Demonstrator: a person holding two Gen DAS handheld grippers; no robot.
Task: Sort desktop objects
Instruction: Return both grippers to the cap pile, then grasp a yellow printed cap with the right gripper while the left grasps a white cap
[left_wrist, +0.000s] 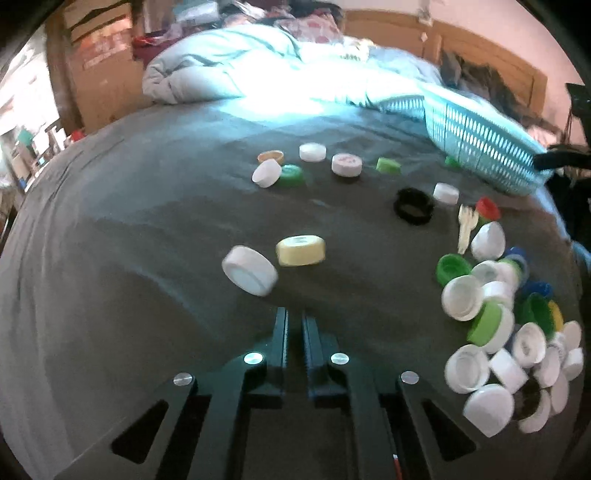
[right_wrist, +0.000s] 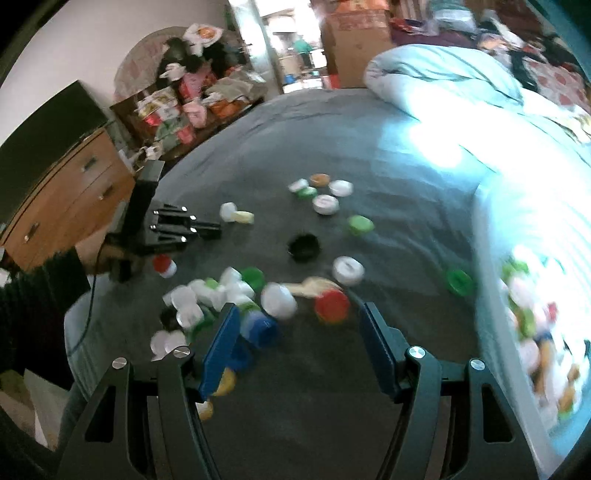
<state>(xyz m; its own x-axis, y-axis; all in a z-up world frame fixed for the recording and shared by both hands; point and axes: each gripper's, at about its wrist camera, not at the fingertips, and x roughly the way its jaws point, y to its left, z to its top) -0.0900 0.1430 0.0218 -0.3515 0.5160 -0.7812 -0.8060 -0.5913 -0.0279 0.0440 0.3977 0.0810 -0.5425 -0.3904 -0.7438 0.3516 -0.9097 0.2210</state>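
Many bottle caps lie on a grey bedsheet (left_wrist: 129, 229). In the left wrist view my left gripper (left_wrist: 294, 317) is shut and empty, just short of a white cap (left_wrist: 249, 270) and a pale yellow cap (left_wrist: 301, 250). A pile of white, green and blue caps (left_wrist: 506, 332) lies to its right. In the right wrist view my right gripper (right_wrist: 297, 314) is open and empty above the sheet, with a red cap (right_wrist: 331, 305), a white cap (right_wrist: 279, 300) and a blue cap (right_wrist: 258, 328) near its fingers. The left gripper also shows there (right_wrist: 212, 229).
A light blue mesh basket (left_wrist: 476, 147) stands at the right, holding several caps in the right wrist view (right_wrist: 535, 332). A black ring cap (left_wrist: 413, 205) and a small plastic fork (left_wrist: 466, 226) lie mid-sheet. A rumpled duvet (left_wrist: 229, 66) lies behind. A wooden dresser (right_wrist: 62, 199) stands left.
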